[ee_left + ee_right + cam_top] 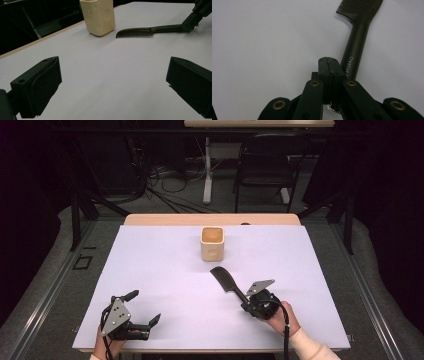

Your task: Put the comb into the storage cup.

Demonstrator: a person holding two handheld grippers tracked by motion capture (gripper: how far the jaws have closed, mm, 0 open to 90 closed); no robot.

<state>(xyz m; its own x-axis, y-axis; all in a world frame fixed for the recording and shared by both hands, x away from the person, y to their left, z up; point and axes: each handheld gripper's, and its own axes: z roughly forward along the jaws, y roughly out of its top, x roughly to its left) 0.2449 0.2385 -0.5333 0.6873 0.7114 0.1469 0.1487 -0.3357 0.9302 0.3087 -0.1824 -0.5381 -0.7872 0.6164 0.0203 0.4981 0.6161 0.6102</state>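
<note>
Dark floor and cables are surrounding a white counter (pixel 150 270). One black comb (pixel 226 281) is lying right of centre, its handle end at the right tool (pixel 251 301), whose jaws are pressed together beside or on it; I cannot tell which. Likely light, stiff and slick; the handle suits gripping. One cream cup (pixel 212 243) is standing near the far edge. At the near left corner, the left tool (pixel 144 306) is gaping, holding nothing.

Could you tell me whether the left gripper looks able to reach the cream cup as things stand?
Probably yes. The left gripper is open and holds nothing, and bare white table lies between it and the cream cup. The black comb, by the right gripper, lies off to the side of that path.
</note>
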